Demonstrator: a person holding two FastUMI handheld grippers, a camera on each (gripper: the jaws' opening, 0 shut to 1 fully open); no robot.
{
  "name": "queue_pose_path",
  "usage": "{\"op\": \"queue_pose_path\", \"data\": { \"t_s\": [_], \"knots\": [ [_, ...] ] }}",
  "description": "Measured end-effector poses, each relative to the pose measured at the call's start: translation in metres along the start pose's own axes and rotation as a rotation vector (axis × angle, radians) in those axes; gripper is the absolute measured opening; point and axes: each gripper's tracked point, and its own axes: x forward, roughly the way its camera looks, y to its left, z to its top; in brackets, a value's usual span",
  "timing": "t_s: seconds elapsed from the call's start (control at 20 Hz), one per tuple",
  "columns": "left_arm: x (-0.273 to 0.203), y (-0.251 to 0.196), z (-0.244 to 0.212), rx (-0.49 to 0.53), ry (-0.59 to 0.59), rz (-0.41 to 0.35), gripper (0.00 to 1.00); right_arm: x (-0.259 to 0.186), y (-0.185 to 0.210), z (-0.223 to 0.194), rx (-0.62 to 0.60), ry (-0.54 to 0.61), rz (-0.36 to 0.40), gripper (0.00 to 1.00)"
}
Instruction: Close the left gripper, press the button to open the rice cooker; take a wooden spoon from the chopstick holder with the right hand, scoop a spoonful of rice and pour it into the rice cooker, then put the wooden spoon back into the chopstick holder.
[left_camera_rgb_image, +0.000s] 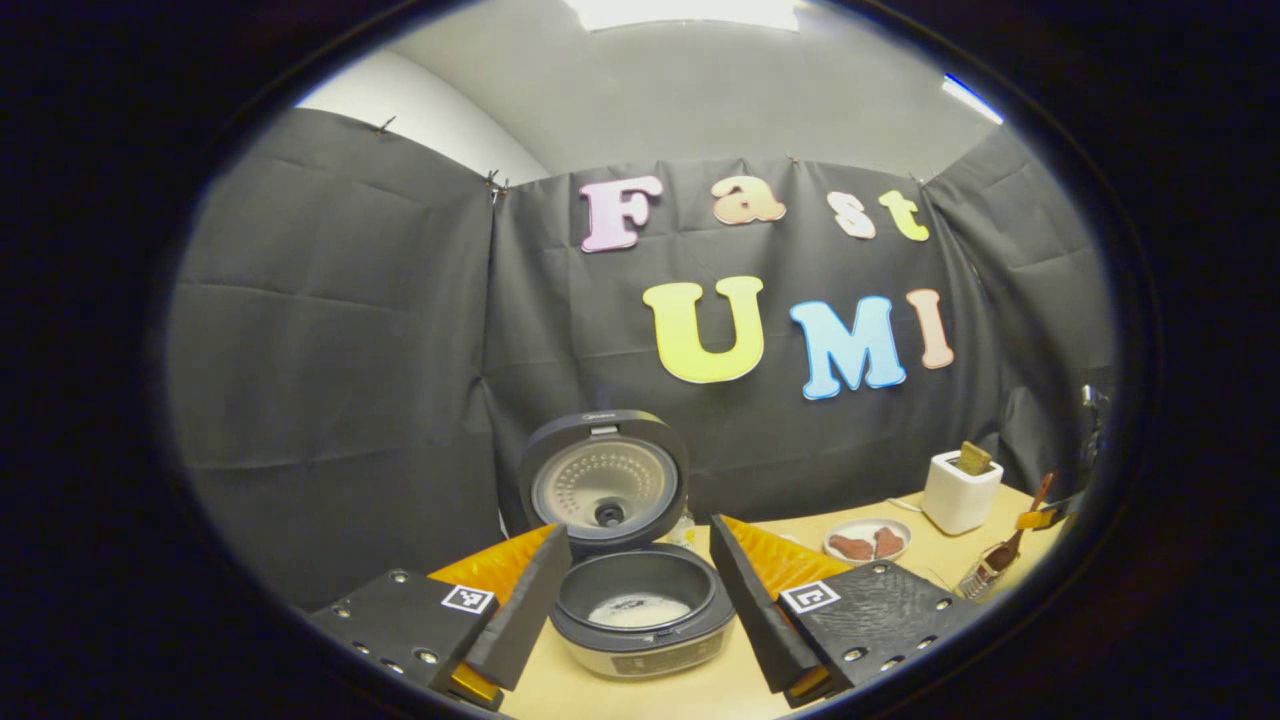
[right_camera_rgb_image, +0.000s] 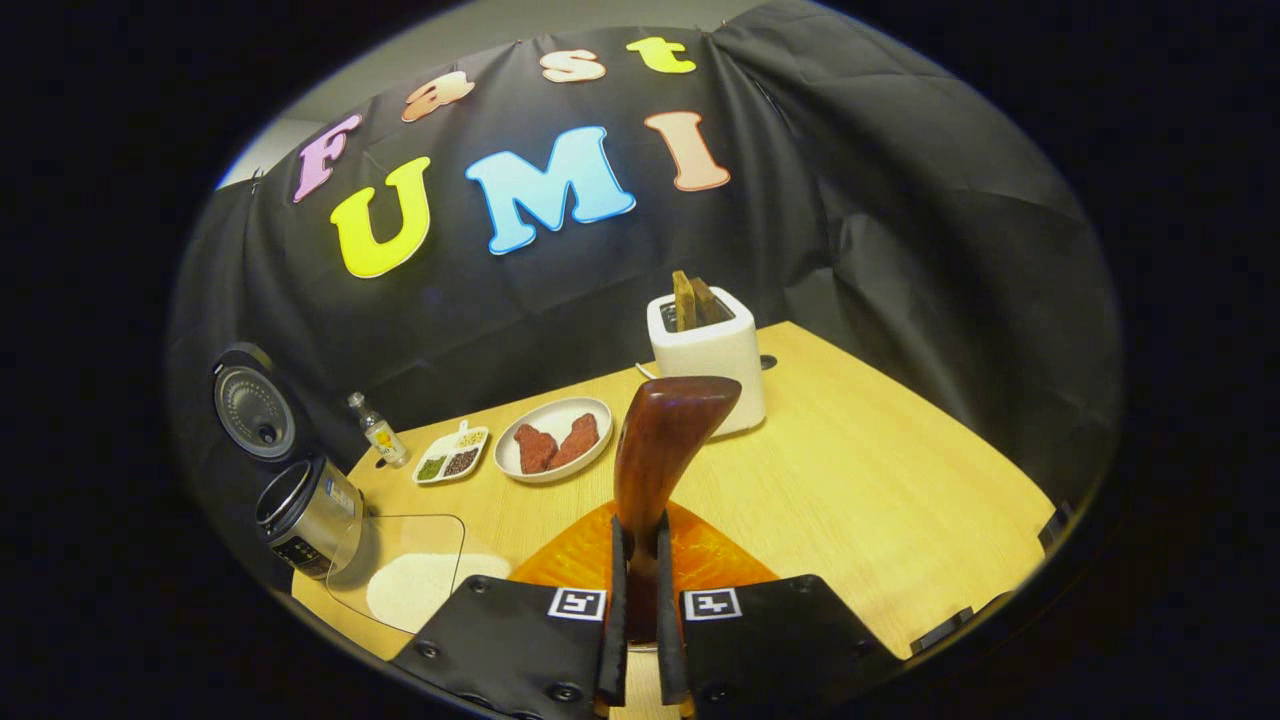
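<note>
Fingers first: in the left gripper view the left gripper (left_camera_rgb_image: 630, 610) hangs with its two fingers spread wide apart, clasping nothing, and the rice cooker (left_camera_rgb_image: 640, 600) sits framed right between them on the wooden table (left_camera_rgb_image: 700, 690). Its lid (left_camera_rgb_image: 603, 480) stands upright, hinged back, and there is a pale layer in the bottom of the inner pot. Slide right and you meet a white plate (left_camera_rgb_image: 868, 541) with two reddish-brown pieces on it, then a white toaster (left_camera_rgb_image: 961, 490) with bread poking out of the top. At the far right edge the other gripper is holding the spoon, too small to read well.

Over to the right gripper view, again from the left: the rice cooker (right_camera_rgb_image: 300, 515) stands open at the table's left edge, lid (right_camera_rgb_image: 252, 405) tipped back. Just beside it lies a clear tray with a heap of white rice (right_camera_rgb_image: 420, 585). Behind that, a small bottle (right_camera_rgb_image: 378, 430), a divided dish of grains (right_camera_rgb_image: 452, 455), the plate (right_camera_rgb_image: 552, 440) and the toaster (right_camera_rgb_image: 708, 350). Down front, the right gripper (right_camera_rgb_image: 640, 620) is clamped on the handle of the wooden spoon (right_camera_rgb_image: 662, 440), both fingers pressing it, the spoon rising upright above the table.
</note>
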Motion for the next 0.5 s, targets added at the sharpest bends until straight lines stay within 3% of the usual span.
{"op": "queue_pose_path", "data": {
  "t_s": [0.15,0.3,0.4,0.45,0.5],
  "knots": [
    [-0.003,0.001,0.001,0.017,-0.001,0.005,0.87,-0.001,-0.003,-0.011,0.007,0.022,0.004,0.15],
    [-0.004,0.001,0.001,0.009,-0.001,0.006,0.87,-0.009,-0.01,0.004,0.006,-0.016,0.004,0.2],
    [-0.003,0.001,0.001,0.005,-0.001,0.01,0.87,-0.014,-0.019,0.015,-0.01,-0.038,-0.015,0.45],
    [-0.003,0.001,0.002,0.004,-0.001,0.012,0.87,-0.049,0.007,0.018,-0.019,-0.06,-0.03,0.74],
    [-0.002,0.001,0.002,0.004,0.0,0.012,0.87,-0.054,0.001,0.028,-0.031,-0.077,-0.049,0.77]
  ]
}}
